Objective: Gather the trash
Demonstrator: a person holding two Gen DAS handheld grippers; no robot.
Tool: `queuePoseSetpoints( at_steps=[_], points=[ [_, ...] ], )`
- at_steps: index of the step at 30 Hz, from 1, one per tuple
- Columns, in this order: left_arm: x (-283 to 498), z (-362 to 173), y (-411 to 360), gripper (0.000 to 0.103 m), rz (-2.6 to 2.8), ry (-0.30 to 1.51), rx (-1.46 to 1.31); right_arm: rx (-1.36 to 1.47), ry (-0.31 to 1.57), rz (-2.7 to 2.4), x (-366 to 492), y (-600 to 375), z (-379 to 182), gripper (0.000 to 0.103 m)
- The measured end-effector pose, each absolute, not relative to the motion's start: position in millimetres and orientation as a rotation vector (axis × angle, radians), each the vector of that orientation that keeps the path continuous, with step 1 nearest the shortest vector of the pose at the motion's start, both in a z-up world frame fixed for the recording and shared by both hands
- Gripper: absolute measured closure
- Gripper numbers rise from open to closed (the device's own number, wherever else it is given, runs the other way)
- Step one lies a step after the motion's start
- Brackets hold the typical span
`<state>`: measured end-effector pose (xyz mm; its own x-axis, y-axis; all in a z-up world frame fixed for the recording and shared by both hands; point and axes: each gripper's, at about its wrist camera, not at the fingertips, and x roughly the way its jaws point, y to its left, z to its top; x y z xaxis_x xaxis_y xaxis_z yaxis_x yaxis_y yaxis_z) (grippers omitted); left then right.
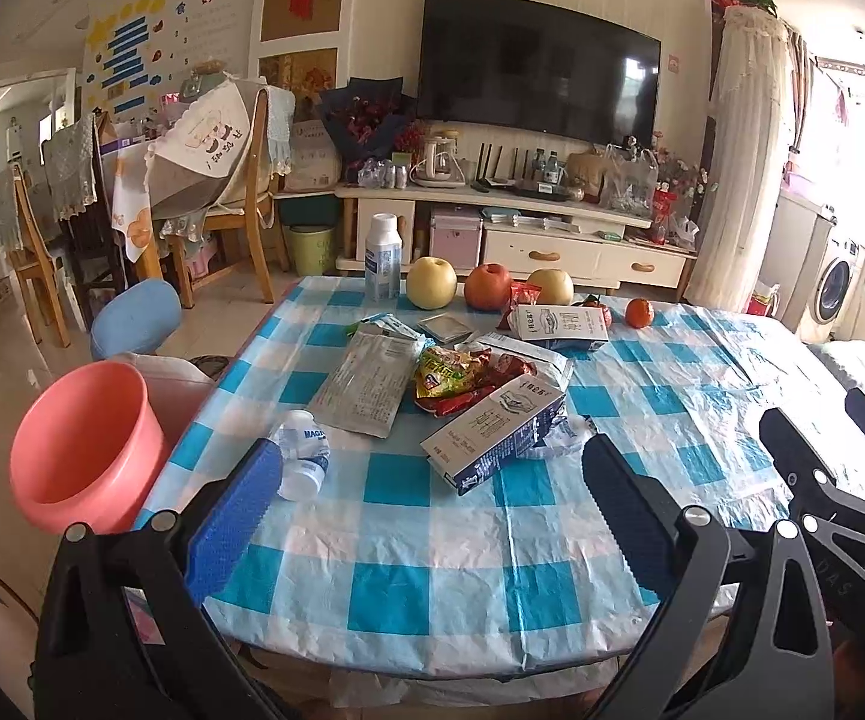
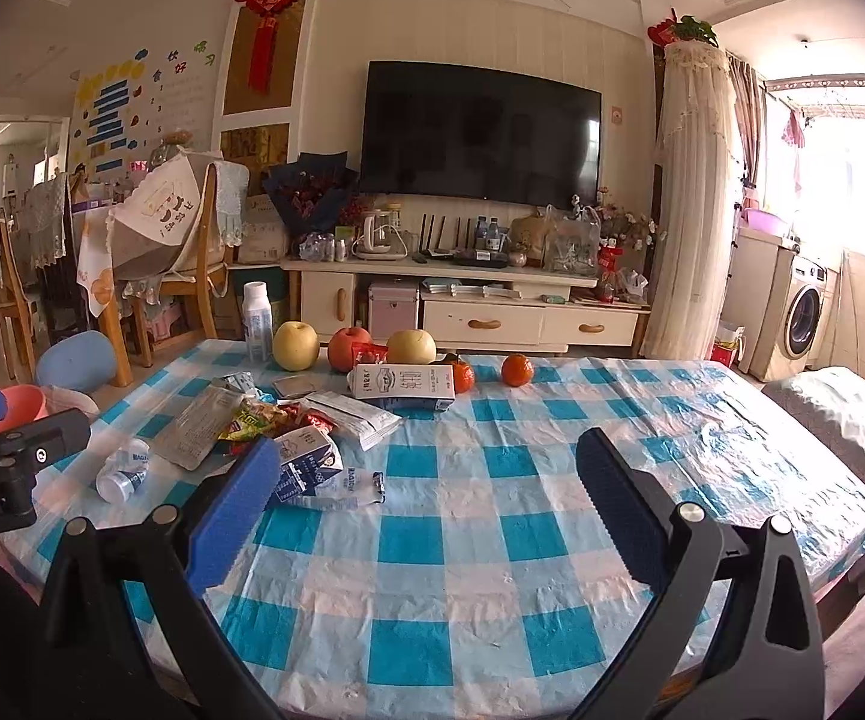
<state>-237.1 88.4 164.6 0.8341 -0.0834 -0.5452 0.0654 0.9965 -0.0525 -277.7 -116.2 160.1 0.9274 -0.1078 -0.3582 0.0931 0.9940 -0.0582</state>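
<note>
Both claws spread wide, nothing pinched yet.
Your left claw and right claw hover over the checked surface; wrappers and cartons pile mid-frame, pink bucket lower left.

Right gripper jaws spread above checked tablecloth, milk carton and wrappers beyond, fruit row behind

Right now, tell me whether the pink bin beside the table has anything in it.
Empty, as far as it shows: the pink bin tilts its open mouth toward the left wrist camera, and only bare pink wall and floor show.
</note>
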Motion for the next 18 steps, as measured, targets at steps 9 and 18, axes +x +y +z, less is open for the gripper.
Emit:
queuePoseSetpoints(
  at_steps=[9,18],
  points=[
    [-239.0,164.8,87.1,0.004,-0.062,0.565,-0.02,-0.026,0.402,-0.066,-276.3,-121.2,155.6,0.004],
    [-232.1,152.3,89.0,0.004,-0.029,0.562,0.006,-0.055,0.467,0.009,-264.9,-115.7,141.2,0.004]
  ],
)
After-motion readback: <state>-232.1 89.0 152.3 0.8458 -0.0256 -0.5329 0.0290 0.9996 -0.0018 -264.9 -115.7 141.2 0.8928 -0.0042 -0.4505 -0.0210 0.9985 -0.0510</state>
